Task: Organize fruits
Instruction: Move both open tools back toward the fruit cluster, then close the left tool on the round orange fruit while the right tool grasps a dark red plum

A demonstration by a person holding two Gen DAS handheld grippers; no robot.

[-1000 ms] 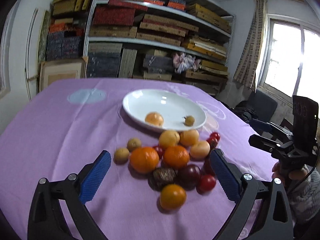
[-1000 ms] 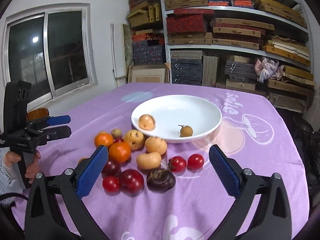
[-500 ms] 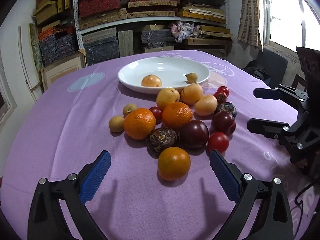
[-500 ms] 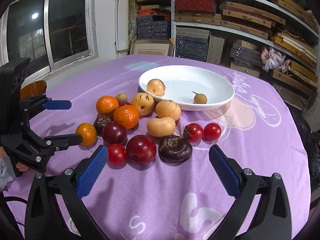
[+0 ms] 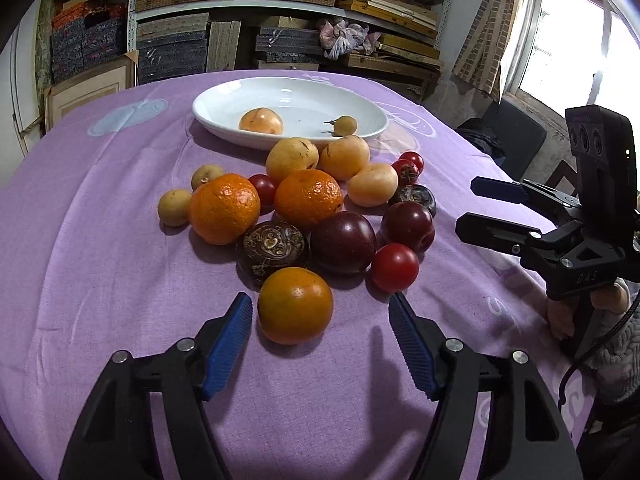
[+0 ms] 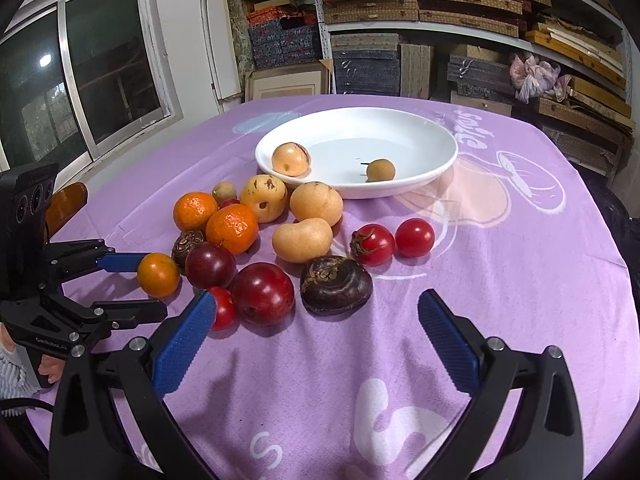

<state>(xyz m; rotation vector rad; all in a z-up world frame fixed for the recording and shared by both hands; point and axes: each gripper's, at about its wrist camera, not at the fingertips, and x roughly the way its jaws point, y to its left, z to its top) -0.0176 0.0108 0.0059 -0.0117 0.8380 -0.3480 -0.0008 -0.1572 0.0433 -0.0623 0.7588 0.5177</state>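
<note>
Two fruits lie in the white plate (image 5: pixel 224 120): a pale orange one (image 5: pixel 261 121) at its near left and a small brown one (image 5: pixel 345 125) with a stem toward the right. All the rest sits on the purple tabletop (image 5: pixel 100 280) in a tight cluster just in front of the plate, so by my reading the sorting has barely begun.

The left hand-held gripper (image 5: pixel 320 340) is low at the near edge of the cluster with its jaws closing; a lone orange (image 5: pixel 295 305) lies between them, near the left pad but not yet pressed by either. This orange, at lower centre of the left view, looks like the next fruit to go.

The right hand-held gripper (image 6: pixel 316 340) hovers with jaws wide apart and nothing in them, in front of a dark red plum (image 6: pixel 262 299) and a dark brown fruit (image 6: pixel 336 285).

Around the orange, another dark brown fruit (image 5: pixel 272 247) and a second plum (image 5: pixel 343 242) sit just behind it, and a red tomato (image 5: pixel 395 267) lies to the right. They crowd the far side, so a deeper reach could nudge them. The way from cluster to plate crosses two mandarins (image 5: pixel 308 198) and pale yellow fruits (image 5: pixel 292 160). Shelves of stacked boxes fill the background.
</note>
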